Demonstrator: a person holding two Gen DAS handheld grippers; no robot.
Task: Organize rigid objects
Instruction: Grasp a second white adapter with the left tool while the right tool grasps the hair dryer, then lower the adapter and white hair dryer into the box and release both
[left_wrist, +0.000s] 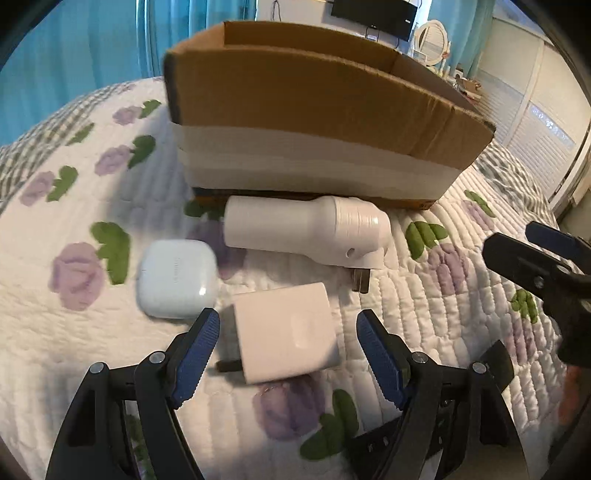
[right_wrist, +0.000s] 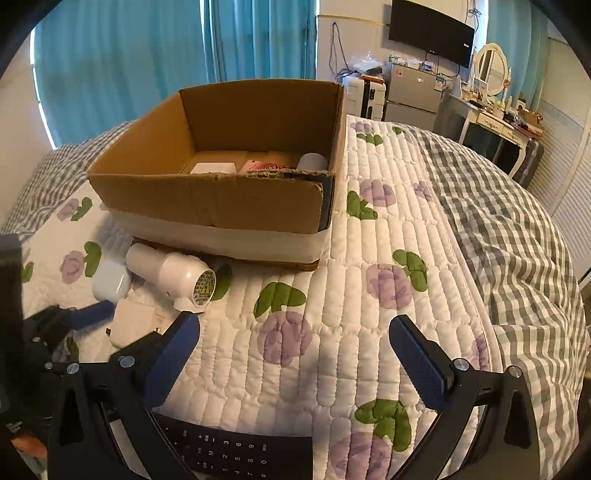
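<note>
An open cardboard box (left_wrist: 314, 110) stands on the quilt; the right wrist view (right_wrist: 221, 199) shows a few items inside it. In front of it lie a white plug-shaped device (left_wrist: 310, 229), a white earbud case (left_wrist: 175, 282) and a white charger block (left_wrist: 286, 330). My left gripper (left_wrist: 288, 345) is open, its blue pads either side of the charger block, not touching it. My right gripper (right_wrist: 295, 354) is open and empty above the quilt, to the right of the objects. A black calculator (right_wrist: 236, 452) lies under it.
The floral quilt (right_wrist: 369, 240) covers the bed, with a grey checked blanket (right_wrist: 498, 221) on the right. Blue curtains, a wall TV, a fridge and a dressing table stand beyond the bed.
</note>
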